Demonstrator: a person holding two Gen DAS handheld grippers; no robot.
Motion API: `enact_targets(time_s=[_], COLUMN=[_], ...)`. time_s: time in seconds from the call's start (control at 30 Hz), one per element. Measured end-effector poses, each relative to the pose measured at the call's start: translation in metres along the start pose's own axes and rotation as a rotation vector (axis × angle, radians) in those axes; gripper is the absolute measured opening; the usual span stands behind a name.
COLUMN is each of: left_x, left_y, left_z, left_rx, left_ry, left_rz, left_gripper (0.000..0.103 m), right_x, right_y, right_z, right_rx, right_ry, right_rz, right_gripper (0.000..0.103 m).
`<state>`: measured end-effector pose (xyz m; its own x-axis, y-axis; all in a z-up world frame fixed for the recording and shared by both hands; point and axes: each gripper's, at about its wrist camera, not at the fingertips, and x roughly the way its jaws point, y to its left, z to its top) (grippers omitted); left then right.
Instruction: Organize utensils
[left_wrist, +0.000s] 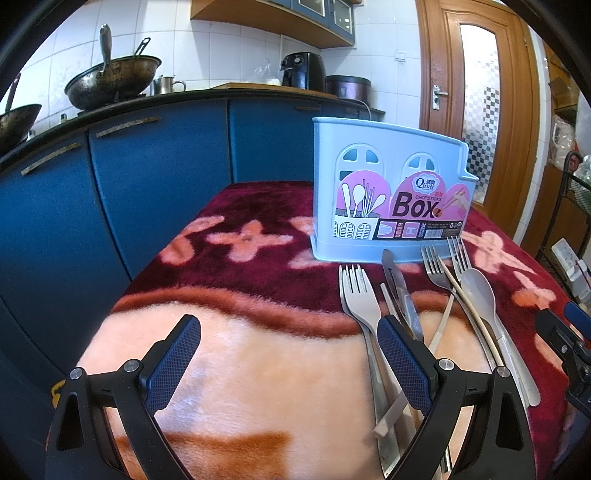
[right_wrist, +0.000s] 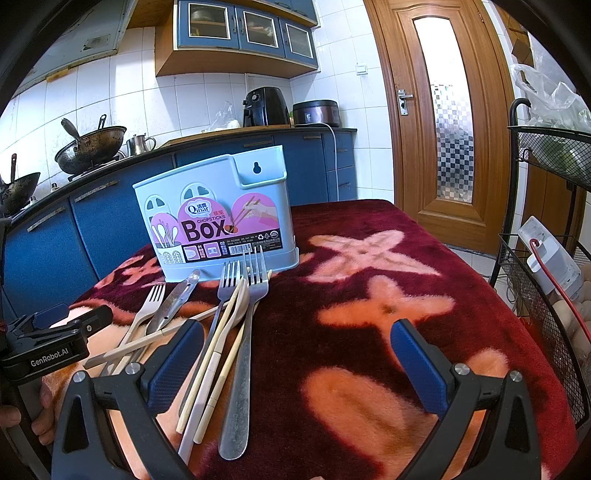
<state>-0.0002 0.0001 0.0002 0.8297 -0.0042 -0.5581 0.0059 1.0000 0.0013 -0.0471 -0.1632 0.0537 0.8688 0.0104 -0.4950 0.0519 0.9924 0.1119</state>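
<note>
Two claws: left claw (left_wrist: 288, 365) and right claw (right_wrist: 297, 369) both gape wide, gripping nothing.
Room: bare blanket (right_wrist: 388, 350) runs right to the bench edge.
Utensils: forks, knife (left_wrist: 400, 291), spoon (left_wrist: 480, 291), chopsticks heaped before the pale blue box (right_wrist: 218, 218).
Box: upright, pink label.

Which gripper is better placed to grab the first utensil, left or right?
Probably right. The right gripper is open, with the forks and chopsticks lying by its left finger. The left gripper frames mostly bare blanket.
</note>
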Motion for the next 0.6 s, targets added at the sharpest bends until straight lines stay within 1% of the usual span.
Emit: enact_targets(time_s=[0.17, 0.4, 0.53, 0.6], left_x=[0.0, -0.006, -0.005, -0.007], left_y=[0.0, -0.006, -0.009, -0.011], left_z=[0.0, 0.001, 0.005, 0.008], left_rx=[0.003, 0.041, 0.055, 0.062], left_ry=[-0.001, -0.015, 0.008, 0.017], left_rz=[0.0, 0.012, -0.033, -0.061], left_gripper=[0.097, 0.097, 0.097, 0.096], right_x=[0.001, 0.005, 0.006, 0.008], right_y=[0.0, -0.003, -0.006, -0.007], right_z=[0.0, 0.008, 0.016, 0.022], right_rx=[-0.001, 0.012, 0.027, 0.035], right_ry=[0.009, 0.056, 0.076, 0.101], right_rz=[-0.001, 0.024, 0.04, 0.043], right_gripper=[0.103, 0.103, 0.102, 0.096])
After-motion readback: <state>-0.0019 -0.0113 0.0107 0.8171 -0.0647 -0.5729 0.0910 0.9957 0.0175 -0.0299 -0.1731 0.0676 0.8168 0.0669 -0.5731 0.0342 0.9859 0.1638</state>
